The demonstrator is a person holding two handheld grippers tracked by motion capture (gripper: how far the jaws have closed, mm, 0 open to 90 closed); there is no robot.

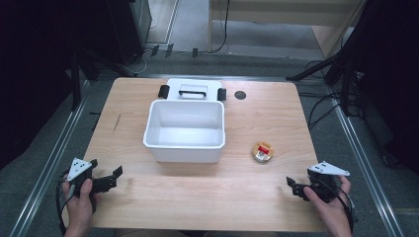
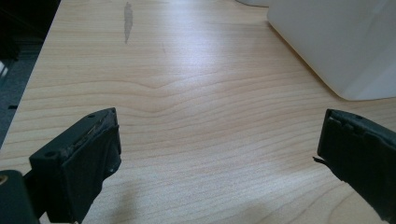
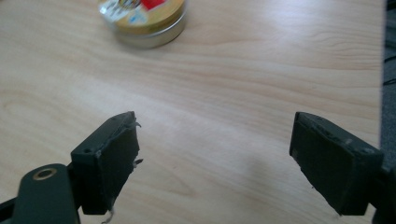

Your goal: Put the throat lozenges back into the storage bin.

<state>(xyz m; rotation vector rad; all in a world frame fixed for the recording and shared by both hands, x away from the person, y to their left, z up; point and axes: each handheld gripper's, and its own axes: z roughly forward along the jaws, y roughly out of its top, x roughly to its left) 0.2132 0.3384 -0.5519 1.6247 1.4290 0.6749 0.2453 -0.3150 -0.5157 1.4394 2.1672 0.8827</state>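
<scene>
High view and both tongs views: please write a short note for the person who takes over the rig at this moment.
Left tongs: open, empty, low over the near left of the table.
Right tongs: open, empty, near right, pointing toward the round tin.
The tin lies on the table, right of the white bin, apart from it.
The bin is open and looks empty; its lid lies behind it.
Done: nothing gripped yet.
Left: probably tin into bin, then the lid on.

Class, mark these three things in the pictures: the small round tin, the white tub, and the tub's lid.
small round tin (image 1: 262,152), high view, on its printed top.
white tub (image 1: 184,153), high view, on its front wall.
lid (image 1: 192,90), high view, on its handle.
</scene>
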